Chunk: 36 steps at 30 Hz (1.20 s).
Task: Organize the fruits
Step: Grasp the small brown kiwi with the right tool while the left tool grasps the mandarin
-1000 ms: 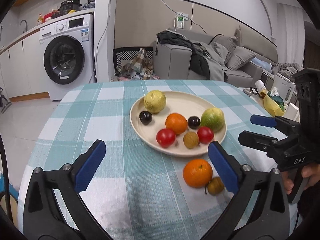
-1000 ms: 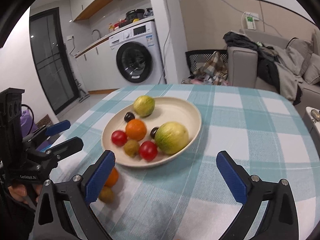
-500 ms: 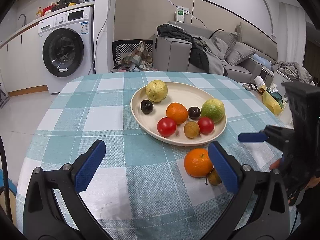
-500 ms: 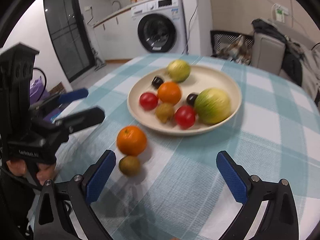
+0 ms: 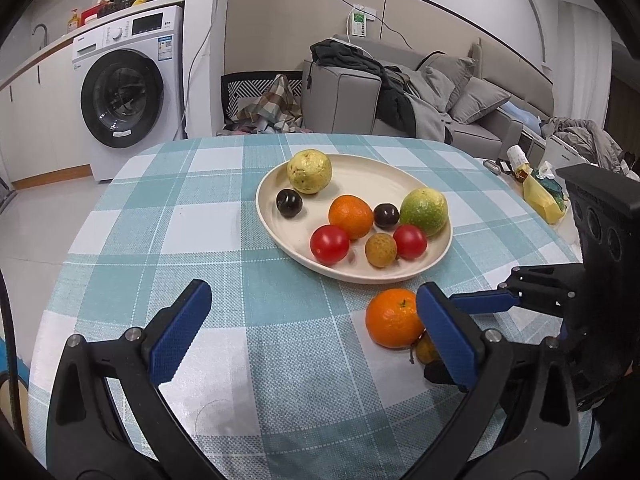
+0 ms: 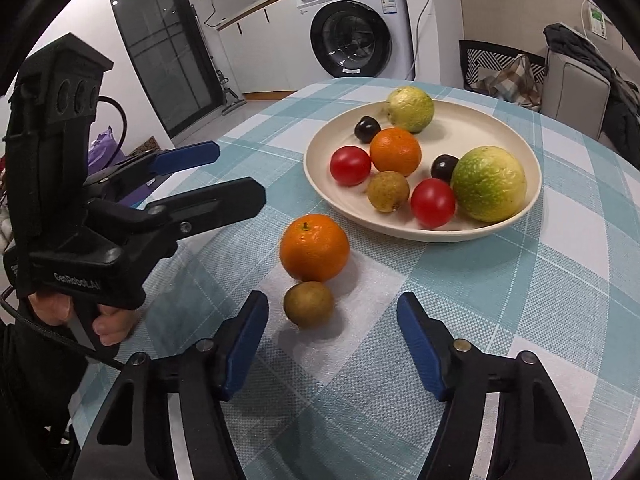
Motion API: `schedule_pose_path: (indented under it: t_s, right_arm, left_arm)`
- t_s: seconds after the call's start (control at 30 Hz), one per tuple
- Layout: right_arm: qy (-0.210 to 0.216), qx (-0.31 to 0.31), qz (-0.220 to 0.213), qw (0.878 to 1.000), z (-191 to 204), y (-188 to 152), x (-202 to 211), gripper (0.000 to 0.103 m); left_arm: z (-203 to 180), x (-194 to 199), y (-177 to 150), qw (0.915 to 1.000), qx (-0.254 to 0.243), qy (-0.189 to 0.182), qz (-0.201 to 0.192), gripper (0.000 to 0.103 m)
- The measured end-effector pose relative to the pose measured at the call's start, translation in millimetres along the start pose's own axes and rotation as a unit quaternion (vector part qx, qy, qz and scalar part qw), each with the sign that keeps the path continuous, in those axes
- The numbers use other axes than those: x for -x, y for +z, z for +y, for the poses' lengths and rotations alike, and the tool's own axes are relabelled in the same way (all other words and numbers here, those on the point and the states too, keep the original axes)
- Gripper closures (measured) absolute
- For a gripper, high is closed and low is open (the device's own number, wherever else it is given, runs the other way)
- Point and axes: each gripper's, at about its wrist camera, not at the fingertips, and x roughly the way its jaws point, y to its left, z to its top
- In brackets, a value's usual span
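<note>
— Brown and small, which fruit is being approached?

— A longan-like fruit (image 6: 308,304) is seen on the checked tablecloth (image 6: 500,280), touching the loose orange (image 6: 314,247) and well short of the cream plate (image 6: 420,232). It lies just ahead of the right gripper (image 6: 332,344), slightly left of the midline; it looks round, so no long axis matters.

— How are the jaws set?

— The right gripper's jaws are closing, roughly half wide, nothing yet pressed between the pads. The left gripper (image 5: 312,332) is held wide and empty, farther off.

— And the room?

— A washing machine (image 6: 356,28) and sofa (image 5: 460,96) are visible behind the table.
</note>
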Motion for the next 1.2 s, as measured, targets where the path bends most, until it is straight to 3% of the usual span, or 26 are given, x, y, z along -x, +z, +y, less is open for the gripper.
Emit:
schedule_pose_path:
  t_s: [0.4, 0.73, 1.03, 1.2]
  right_arm:
    - [0.010, 0.022, 0.001, 1.000, 8.7, -1.3, -1.0, 0.075]
    - [0.004, 0.034, -0.016, 0.999, 9.3, -1.1, 6.7, 0.075]
    - [-0.058, -0.025, -0.075, 0.995, -21.1, 6.3, 27.2, 0.075]
    - [-0.070, -0.063, -0.098, 0.991, -38.0, 8.9, 33.9, 0.075]
  left_arm:
    - [-1.1, -5.0, -1.9, 0.9999, 0.000, -0.007, 0.009, 0.001]
    - [-1.3, -8.1, -3.6, 0.9998, 0.003, -0.012, 0.018, 0.001]
    - [-11.6, -17.2, -7.7, 0.9975, 0.001, -0.048, 0.051, 0.001]
    - [-25.5, -23.0, -10.5, 0.9958, -0.020, -0.059, 0.067, 0.001]
